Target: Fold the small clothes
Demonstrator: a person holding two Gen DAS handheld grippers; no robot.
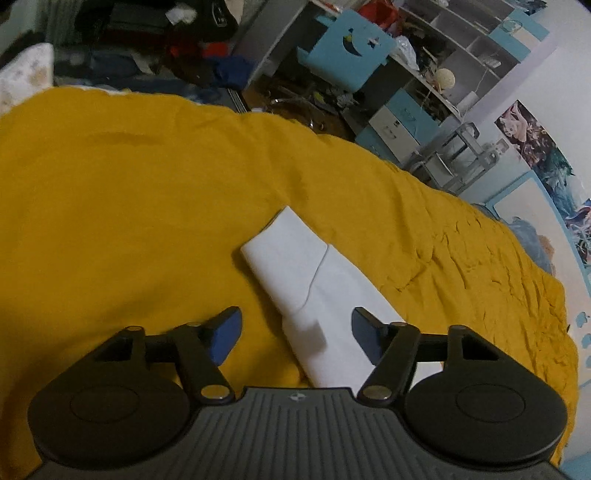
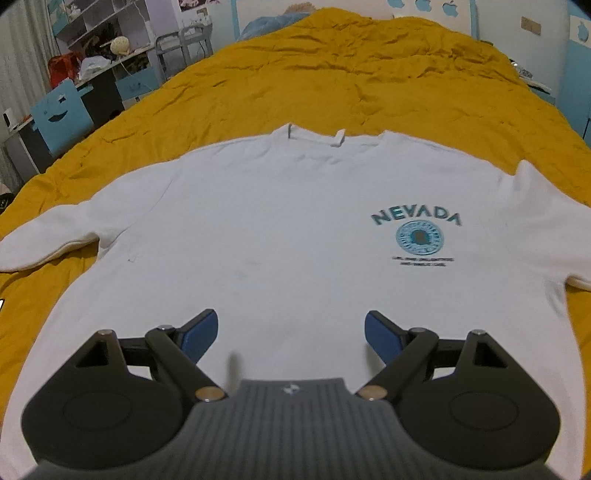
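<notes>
A white T-shirt (image 2: 280,221) with a teal NEVADA print (image 2: 417,218) lies flat, front up, on the yellow bedspread (image 2: 332,74), collar pointing away from me. My right gripper (image 2: 291,332) is open and empty, hovering over the shirt's lower middle. In the left wrist view, a white sleeve (image 1: 306,273) of the shirt lies stretched out on the bedspread (image 1: 129,184). My left gripper (image 1: 295,332) is open and empty just above the sleeve, with its right finger over the cloth and its left finger over the bedspread.
The bed's left edge borders a cluttered floor with a blue chair (image 1: 347,51), a desk and shelves (image 1: 461,48). A folding metal frame (image 1: 454,155) stands by the bed. A blue and white wall (image 2: 480,14) lies beyond the bed's head.
</notes>
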